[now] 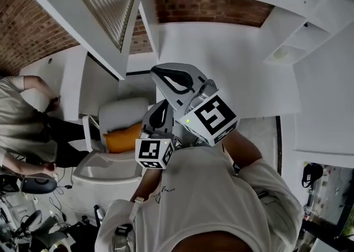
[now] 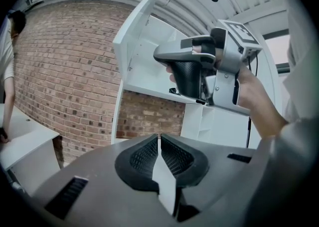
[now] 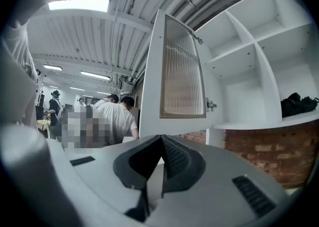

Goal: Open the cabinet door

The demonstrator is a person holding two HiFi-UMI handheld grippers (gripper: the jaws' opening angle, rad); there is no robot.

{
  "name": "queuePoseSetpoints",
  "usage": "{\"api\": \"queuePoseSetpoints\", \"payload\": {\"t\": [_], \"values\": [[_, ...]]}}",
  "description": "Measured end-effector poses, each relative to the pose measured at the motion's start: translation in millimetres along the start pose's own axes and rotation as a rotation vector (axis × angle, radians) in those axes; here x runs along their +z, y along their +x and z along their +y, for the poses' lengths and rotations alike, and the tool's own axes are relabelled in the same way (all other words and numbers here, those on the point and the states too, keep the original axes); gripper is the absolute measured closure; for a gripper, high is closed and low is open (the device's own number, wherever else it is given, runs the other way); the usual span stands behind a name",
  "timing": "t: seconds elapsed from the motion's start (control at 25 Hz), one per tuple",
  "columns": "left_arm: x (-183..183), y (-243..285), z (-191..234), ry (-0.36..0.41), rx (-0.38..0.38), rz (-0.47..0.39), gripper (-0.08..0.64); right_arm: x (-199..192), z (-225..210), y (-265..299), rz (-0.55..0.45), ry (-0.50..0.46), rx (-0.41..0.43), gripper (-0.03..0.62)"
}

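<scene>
Brick wall (image 2: 65, 71) runs behind and below a white cabinet (image 3: 249, 61) of open shelves, under a ribbed metal ceiling with strip lights. The cabinet door (image 3: 182, 71), a white frame around a pane of ribbed glass, already stands swung wide open, jutting out from the cabinet's left side with the shelves bare to view beside it. A small metal catch (image 3: 211, 105) shows on the cabinet's edge just right of the door, and a black bundle (image 3: 298, 104) lies on a shelf at the far right. The right gripper (image 3: 160, 138) is raised in front of the door but not touching it; its jaws are pressed together with nothing between them. A hand (image 2: 254, 96) grasps it by the handle, as the left gripper view shows. The left gripper (image 2: 159, 138) is held lower, facing the brick wall below the cabinet, and its jaws are likewise pressed together and empty. From the head view, both marker cubes sit close to the person's chest, above a white chair with an orange cushion (image 1: 123, 137). Another person (image 1: 22, 118) in a light shirt bends at the left, and more people (image 3: 117, 118) stand in the room beyond the door.
</scene>
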State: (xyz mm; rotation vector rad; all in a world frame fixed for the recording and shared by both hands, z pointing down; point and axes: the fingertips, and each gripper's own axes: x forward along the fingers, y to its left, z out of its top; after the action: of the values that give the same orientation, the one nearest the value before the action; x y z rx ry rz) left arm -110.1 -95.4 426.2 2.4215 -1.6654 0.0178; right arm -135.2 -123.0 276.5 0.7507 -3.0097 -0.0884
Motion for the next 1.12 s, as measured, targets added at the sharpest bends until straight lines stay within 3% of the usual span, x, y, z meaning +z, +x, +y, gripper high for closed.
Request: {"api": "queuePoseSetpoints", "payload": {"t": [1.12], "values": [[-8.6, 5.5, -20.3, -0.007, -0.021, 0.022, 0.532, -76.4, -61.1, -82.6, 0.167, 0.091, -0.220, 0.568]]}}
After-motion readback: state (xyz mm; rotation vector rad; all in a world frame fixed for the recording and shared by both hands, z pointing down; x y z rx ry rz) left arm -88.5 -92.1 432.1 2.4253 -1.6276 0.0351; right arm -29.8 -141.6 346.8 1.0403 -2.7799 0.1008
